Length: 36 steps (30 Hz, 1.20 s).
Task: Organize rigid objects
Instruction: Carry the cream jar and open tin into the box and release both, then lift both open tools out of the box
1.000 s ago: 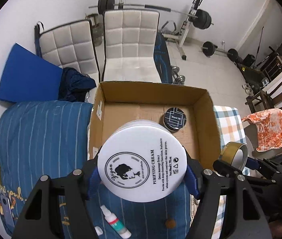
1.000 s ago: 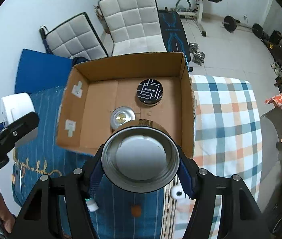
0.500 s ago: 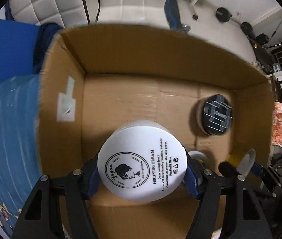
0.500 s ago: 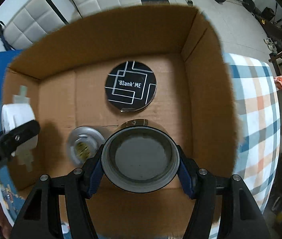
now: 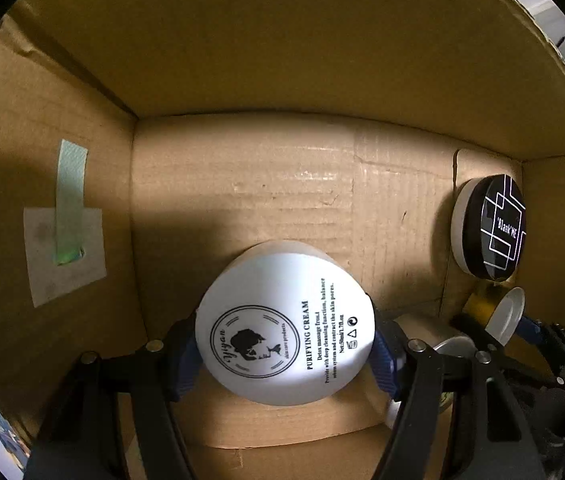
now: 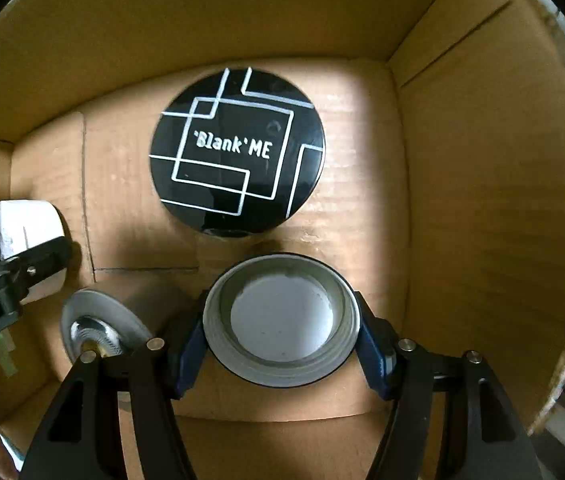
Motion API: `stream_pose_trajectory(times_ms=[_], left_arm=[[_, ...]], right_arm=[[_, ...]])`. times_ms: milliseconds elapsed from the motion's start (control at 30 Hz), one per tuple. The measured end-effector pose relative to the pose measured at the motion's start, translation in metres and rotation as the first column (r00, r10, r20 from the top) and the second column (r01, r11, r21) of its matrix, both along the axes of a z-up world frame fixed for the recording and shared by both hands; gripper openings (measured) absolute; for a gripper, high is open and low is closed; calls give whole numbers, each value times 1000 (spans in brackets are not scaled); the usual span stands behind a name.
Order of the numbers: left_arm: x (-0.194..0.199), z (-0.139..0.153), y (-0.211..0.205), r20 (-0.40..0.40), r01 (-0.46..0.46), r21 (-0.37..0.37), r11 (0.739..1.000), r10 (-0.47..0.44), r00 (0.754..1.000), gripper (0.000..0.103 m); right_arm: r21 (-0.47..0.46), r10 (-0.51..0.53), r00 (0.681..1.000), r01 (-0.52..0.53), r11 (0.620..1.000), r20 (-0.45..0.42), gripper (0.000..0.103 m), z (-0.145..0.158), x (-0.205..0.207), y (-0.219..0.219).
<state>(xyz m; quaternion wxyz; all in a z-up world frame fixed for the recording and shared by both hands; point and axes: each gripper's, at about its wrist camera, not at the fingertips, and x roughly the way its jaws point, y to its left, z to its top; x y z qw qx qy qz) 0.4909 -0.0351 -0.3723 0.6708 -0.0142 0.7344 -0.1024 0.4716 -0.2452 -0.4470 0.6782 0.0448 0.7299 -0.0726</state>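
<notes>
Both grippers are low inside a cardboard box. My left gripper is shut on a white "Purifying Cream" jar, held close to the box floor near its left side. My right gripper is shut on a gold tin with a grey underside, at the right half of the box. The tin also shows at the right in the left wrist view. The white jar shows at the left in the right wrist view.
A black round "Blank ME" tin lies on the box floor at the back; it also shows in the left wrist view. A small silver tin lies between the two grippers. Tape patches are on the left wall.
Both grippers have gone down from above the bed into the box, each with its object. The box walls now fill both views.
</notes>
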Motion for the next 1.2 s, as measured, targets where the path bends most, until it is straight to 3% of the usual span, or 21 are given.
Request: stream_pose_trajectory(times_ms=[233, 333, 533, 633, 800, 967, 1133, 1200], left_arm=[[10, 1, -2, -38, 7, -1, 1000, -7, 999, 73], [15, 8, -1, -28, -4, -27, 1000, 4, 1000, 79], [7, 28, -7, 8, 7, -56, 998, -6, 1000, 95], [2, 40, -6, 30, -4, -77, 997, 7, 1000, 101], [-20, 70, -8, 100, -8, -69, 998, 15, 995, 102], [-42, 109, -2, 190, -15, -51, 999, 24, 982, 102], [-75, 125, 11, 260, -9, -7, 1000, 10, 966, 102], [-71, 127, 23, 263, -20, -13, 1000, 22, 965, 102]], right_arm=[[23, -5, 999, 6, 1000, -42, 68, -10, 6, -8], [51, -7, 998, 10, 999, -64, 77, -12, 10, -11], [19, -8, 997, 10, 1000, -73, 81, -3, 13, -9], [9, 6, 998, -5, 1000, -59, 91, 5, 7, -2], [-16, 32, 999, -33, 999, -27, 102, 25, -4, 10], [4, 35, 999, -35, 999, 32, 103, 53, -16, 15], [-22, 75, 993, -74, 997, 86, 103, 78, -37, 23], [-29, 87, 990, -84, 996, 108, 103, 88, -45, 26]])
